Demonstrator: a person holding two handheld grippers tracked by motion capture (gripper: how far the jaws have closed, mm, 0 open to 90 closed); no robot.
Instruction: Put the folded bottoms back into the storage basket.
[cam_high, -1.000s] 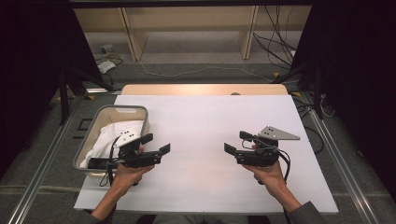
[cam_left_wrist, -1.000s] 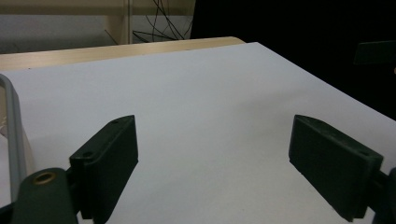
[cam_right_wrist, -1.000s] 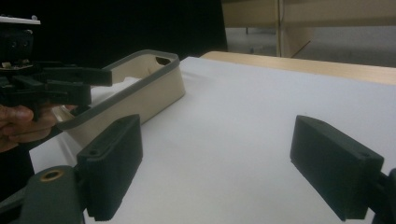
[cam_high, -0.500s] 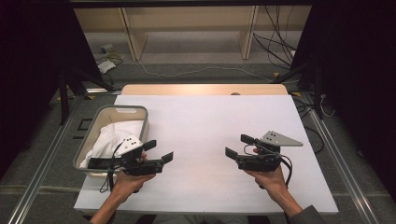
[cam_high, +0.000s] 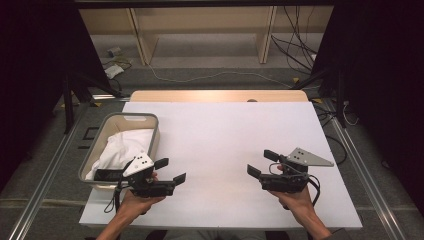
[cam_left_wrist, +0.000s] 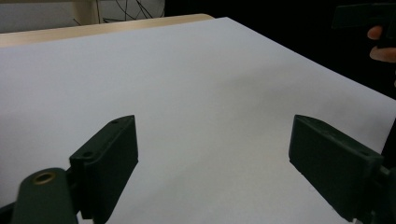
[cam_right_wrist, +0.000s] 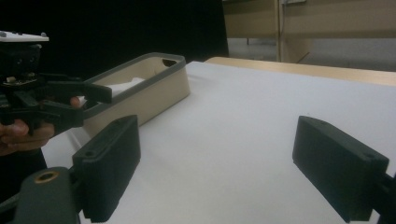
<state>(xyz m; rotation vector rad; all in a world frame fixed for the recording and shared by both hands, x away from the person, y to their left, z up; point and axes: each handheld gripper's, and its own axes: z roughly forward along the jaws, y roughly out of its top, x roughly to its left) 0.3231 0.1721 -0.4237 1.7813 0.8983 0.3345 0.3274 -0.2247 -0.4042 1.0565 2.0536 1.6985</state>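
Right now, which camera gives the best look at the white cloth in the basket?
The high view: it looks down into the basket, showing the white cloth bunched inside. The right gripper view shows a sliver of cloth over the rim. The left gripper view faces the bare table.

A white sheet (cam_high: 225, 150) covers the desk, and a strip of bare wood (cam_high: 200, 96) shows along its far edge. Beyond the desk stands a pale wooden shelf unit (cam_high: 200, 30) on a grey floor (cam_high: 210, 62). Loose cables (cam_high: 300, 45) trail across the floor at the right, and a small white box (cam_high: 114, 51) lies at the left. Metal rails (cam_high: 45, 195) run beside the desk.
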